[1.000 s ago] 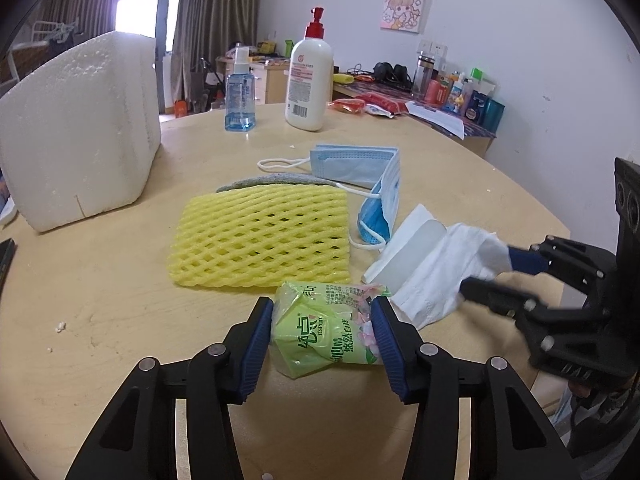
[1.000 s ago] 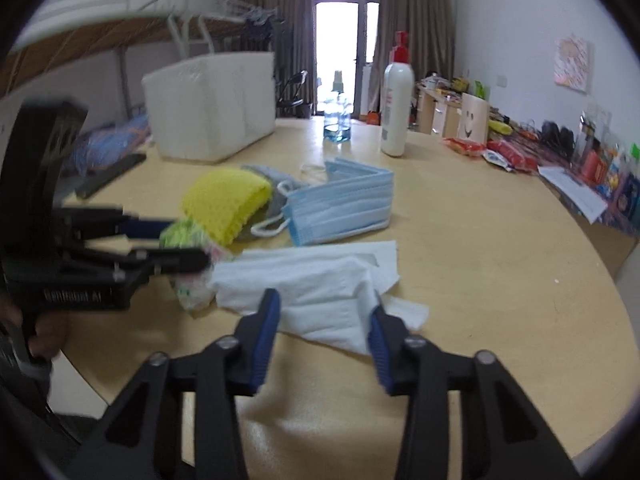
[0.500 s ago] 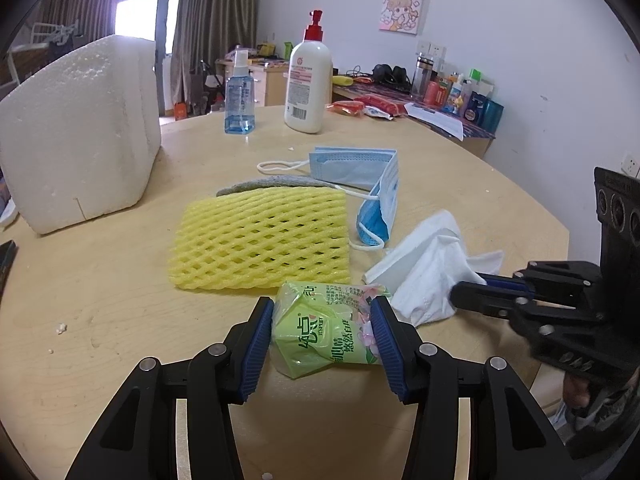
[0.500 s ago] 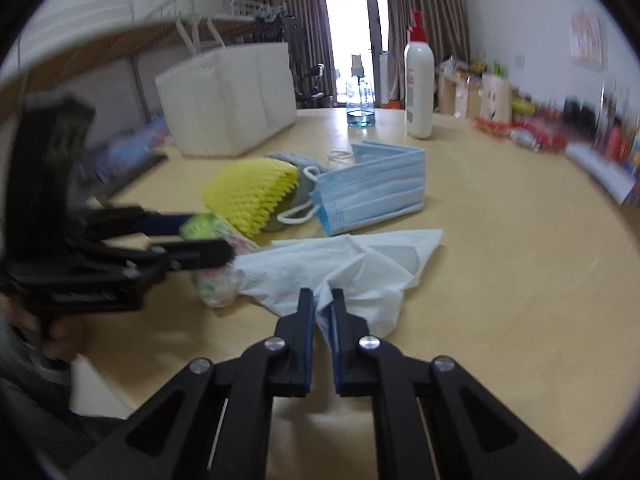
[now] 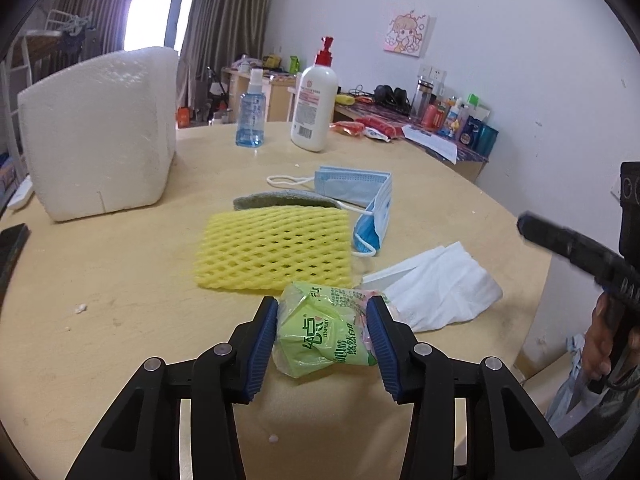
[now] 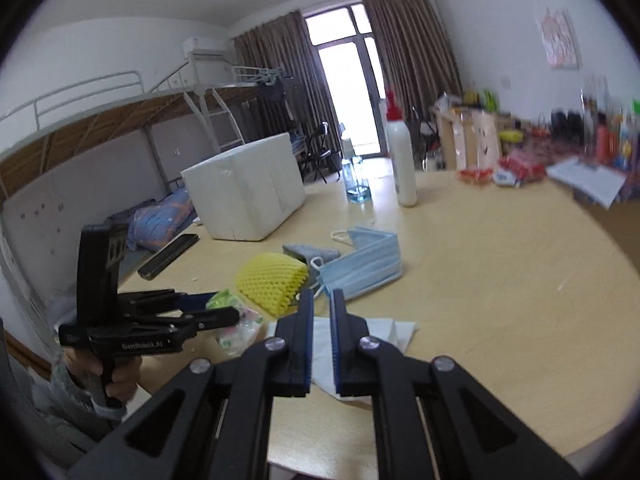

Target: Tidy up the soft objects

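Left gripper (image 5: 322,330) pinches the green tissue pack (image 5: 320,334) at the table's (image 5: 120,320) near edge. Right gripper (image 6: 321,312) jaws pressed together, apparently empty, over the white tissue (image 5: 436,288). Next, probably: carry pack to the foam box (image 5: 100,132), far left.

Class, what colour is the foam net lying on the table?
Yellow; the foam net shows best in the left wrist view.

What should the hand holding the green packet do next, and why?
Probably lift the green tissue pack a little higher above the table. The left gripper has just closed its fingers tighter, and they press on both sides of the pack, so it looks held. It hangs low, close to the yellow foam net.
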`<act>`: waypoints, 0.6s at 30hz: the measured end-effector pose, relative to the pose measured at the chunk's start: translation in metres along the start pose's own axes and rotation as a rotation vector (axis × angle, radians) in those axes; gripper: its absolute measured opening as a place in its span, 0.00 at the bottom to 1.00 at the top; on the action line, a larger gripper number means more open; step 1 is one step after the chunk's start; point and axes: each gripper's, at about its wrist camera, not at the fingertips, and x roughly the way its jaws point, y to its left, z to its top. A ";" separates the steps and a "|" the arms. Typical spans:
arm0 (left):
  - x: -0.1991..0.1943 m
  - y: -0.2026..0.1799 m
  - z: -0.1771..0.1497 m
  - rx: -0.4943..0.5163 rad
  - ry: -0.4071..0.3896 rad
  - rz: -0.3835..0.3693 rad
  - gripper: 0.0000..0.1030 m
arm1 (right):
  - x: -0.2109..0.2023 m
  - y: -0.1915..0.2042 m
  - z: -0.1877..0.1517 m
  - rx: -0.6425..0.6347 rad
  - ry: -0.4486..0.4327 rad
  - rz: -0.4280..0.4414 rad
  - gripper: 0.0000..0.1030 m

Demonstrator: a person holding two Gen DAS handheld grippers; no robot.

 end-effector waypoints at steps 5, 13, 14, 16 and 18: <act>-0.011 0.004 0.000 -0.009 -0.013 0.012 0.35 | 0.030 0.043 -0.022 -0.283 0.112 -0.080 0.56; -0.015 0.009 -0.007 -0.020 -0.012 0.021 0.33 | 0.067 0.042 -0.035 -0.360 0.199 -0.158 0.59; -0.016 0.010 -0.007 -0.026 -0.014 0.021 0.33 | 0.068 0.040 -0.037 -0.356 0.209 -0.169 0.59; -0.015 0.012 -0.007 -0.034 -0.011 0.022 0.33 | 0.072 0.037 -0.039 -0.349 0.225 -0.181 0.59; -0.013 0.013 -0.009 -0.039 -0.002 0.019 0.33 | 0.072 0.035 -0.041 -0.348 0.231 -0.165 0.59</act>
